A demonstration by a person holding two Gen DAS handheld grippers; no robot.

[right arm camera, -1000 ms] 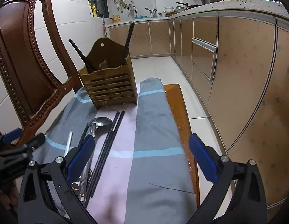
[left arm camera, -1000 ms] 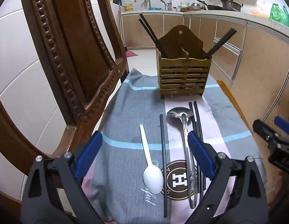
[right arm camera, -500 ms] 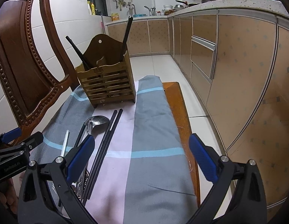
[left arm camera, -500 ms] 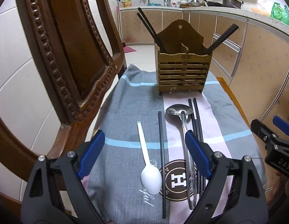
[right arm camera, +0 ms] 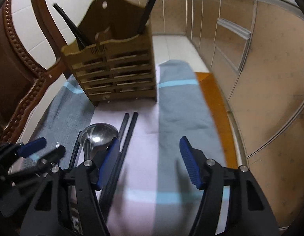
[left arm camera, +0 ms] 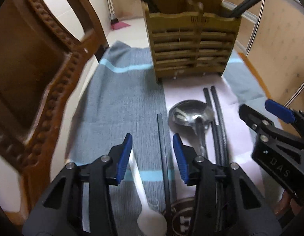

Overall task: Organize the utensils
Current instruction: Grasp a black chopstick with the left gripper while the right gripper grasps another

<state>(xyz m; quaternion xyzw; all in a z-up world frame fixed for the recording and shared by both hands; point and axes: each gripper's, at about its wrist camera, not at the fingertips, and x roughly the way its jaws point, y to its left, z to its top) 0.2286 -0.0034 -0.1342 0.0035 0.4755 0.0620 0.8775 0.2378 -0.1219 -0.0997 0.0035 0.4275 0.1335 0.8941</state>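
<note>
Cloth, grey and pink striped, is covering the table with the wooden utensil holder sitting at the far end, black chopsticks already sticking out of it. Nearer, the metal ladle is lying beside a pair of black chopsticks on its right. Left gripper is closing, jaws around a single black chopstick and the white spoon handle, not pinching yet. Right gripper is closing too, only bare cloth between its jaws.
</note>
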